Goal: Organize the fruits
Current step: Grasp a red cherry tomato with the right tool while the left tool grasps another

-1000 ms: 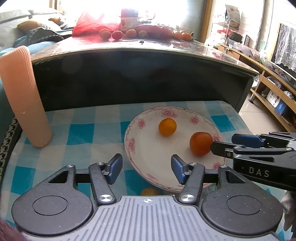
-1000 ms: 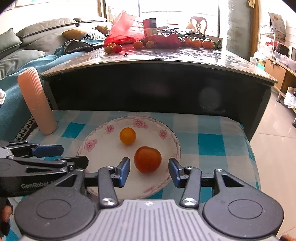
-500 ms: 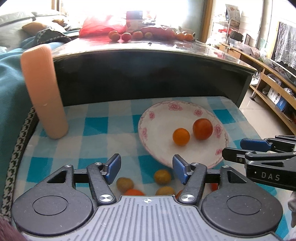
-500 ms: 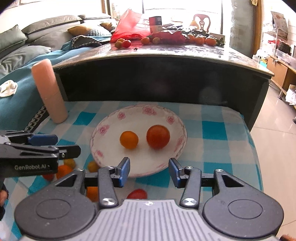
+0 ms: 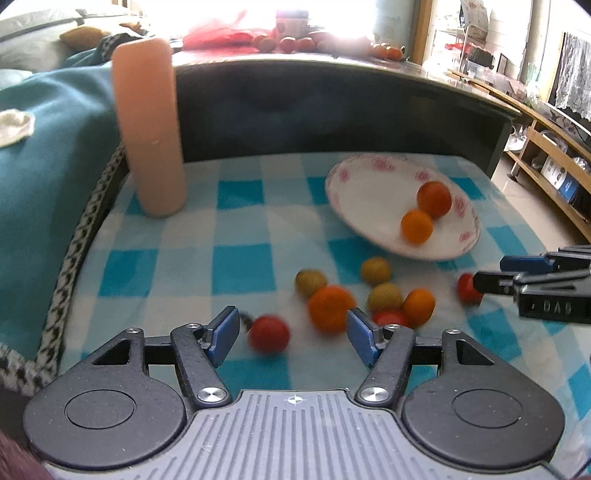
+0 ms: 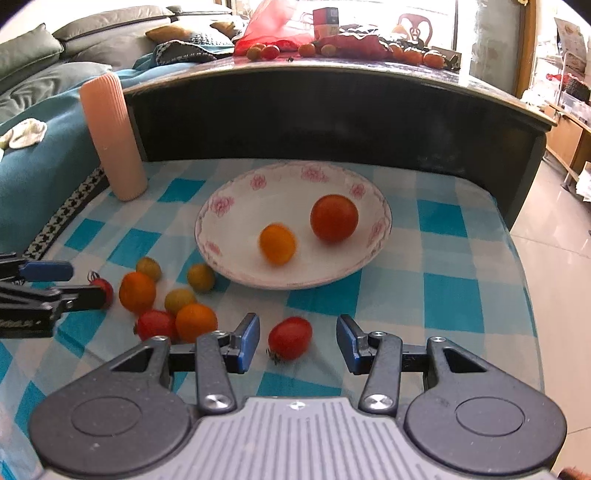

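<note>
Crowding the checked cloth (image 6: 443,236): loose fruits (image 6: 177,299) beside plate (image 6: 229,206), ribbed cylinder (image 6: 110,136) behind.

setting: a home living room. evidence in the right wrist view: grey sofa (image 6: 92,33) with cushions (image 6: 177,31), teal blanket (image 6: 33,173) draped beside a low surface covered in a blue-and-white checked cloth (image 6: 443,258), dark glossy table (image 6: 332,107) carrying a red plastic bag (image 6: 273,26) and loose fruit, a carved wooden chair (image 6: 415,26) at a bright window, tiled floor (image 6: 554,277). left wrist view adds a wooden shelf unit (image 5: 546,155) with household items and a lace curtain (image 5: 576,74).
</note>
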